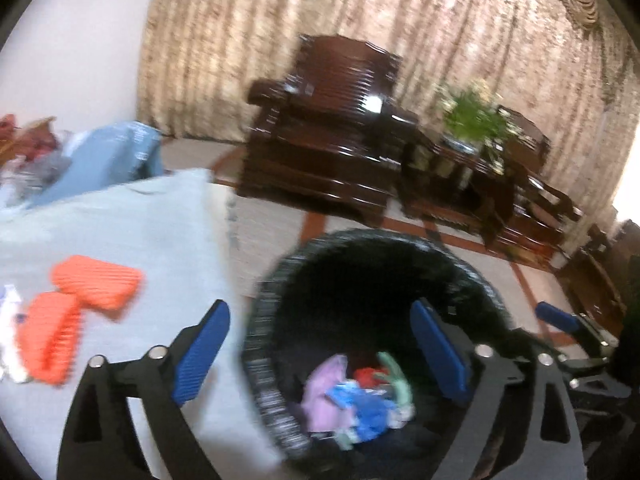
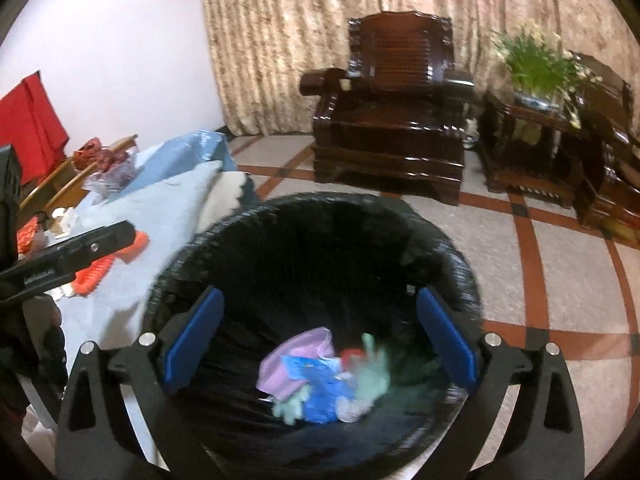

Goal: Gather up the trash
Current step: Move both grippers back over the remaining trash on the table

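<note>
A beige patterned curtain [image 2: 400, 4] covers the back of the room, beside a plain white wall [image 2: 120, 40] on the left. In front of the curtain stands a dark wooden armchair [image 2: 394, 108], and right of it a dark side table [image 2: 528, 148] bears a green plant [image 2: 536, 64]. The floor [image 2: 568, 280] is pale tile crossed by red-brown bands. A red cloth [image 2: 32, 120] hangs at the left wall. Bright light shows at the right edge in the left view.

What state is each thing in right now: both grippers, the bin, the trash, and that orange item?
left gripper: open, empty
right gripper: open, empty, above the bin
trash bin: black-lined, partly filled
trash: crumpled pieces lying inside the bin
orange item: lying on the cloth-covered table
</note>
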`<act>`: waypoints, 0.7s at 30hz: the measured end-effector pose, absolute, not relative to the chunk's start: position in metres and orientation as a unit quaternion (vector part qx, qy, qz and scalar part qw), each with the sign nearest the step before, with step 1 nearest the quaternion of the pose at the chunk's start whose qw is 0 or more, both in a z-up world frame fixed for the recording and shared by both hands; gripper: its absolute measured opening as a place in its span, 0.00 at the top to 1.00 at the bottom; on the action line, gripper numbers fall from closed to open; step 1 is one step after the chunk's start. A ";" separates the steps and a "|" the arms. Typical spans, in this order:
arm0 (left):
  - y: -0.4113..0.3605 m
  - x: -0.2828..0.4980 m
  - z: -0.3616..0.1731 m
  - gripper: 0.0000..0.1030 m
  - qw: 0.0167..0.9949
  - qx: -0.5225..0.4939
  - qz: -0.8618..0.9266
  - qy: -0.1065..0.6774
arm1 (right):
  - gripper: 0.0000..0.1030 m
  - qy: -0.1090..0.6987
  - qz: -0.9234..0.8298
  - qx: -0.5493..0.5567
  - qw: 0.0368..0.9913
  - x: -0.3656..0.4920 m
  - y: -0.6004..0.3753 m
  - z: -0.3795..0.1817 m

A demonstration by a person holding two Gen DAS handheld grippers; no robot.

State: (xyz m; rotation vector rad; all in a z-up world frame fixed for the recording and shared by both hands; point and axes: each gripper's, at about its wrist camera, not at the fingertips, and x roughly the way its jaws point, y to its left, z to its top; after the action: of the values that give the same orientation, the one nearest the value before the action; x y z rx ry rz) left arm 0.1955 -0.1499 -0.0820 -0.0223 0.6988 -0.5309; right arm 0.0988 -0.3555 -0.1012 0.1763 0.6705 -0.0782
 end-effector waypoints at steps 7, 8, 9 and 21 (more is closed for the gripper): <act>-0.050 0.182 -0.075 0.10 0.933 -0.015 -0.155 0.324 | 0.07 0.319 0.034 0.071 0.944 0.121 -0.294 -0.088; -0.038 0.180 -0.075 0.10 0.936 -0.016 -0.142 0.323 | 0.07 0.319 0.047 0.067 0.944 0.126 -0.281 -0.087; -0.027 0.179 -0.075 0.10 0.938 -0.016 -0.130 0.322 | 0.07 0.318 0.057 0.063 0.944 0.130 -0.271 -0.086; 0.093 0.168 -0.090 0.10 0.947 -0.036 -0.008 0.320 | 0.07 0.313 0.135 0.009 0.940 0.173 -0.163 -0.079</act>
State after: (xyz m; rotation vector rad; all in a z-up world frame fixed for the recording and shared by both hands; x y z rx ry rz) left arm 0.1685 0.0926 -0.0904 -0.0726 0.6521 -0.0160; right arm 0.1728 -0.1631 -0.0789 0.0191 0.6393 0.2749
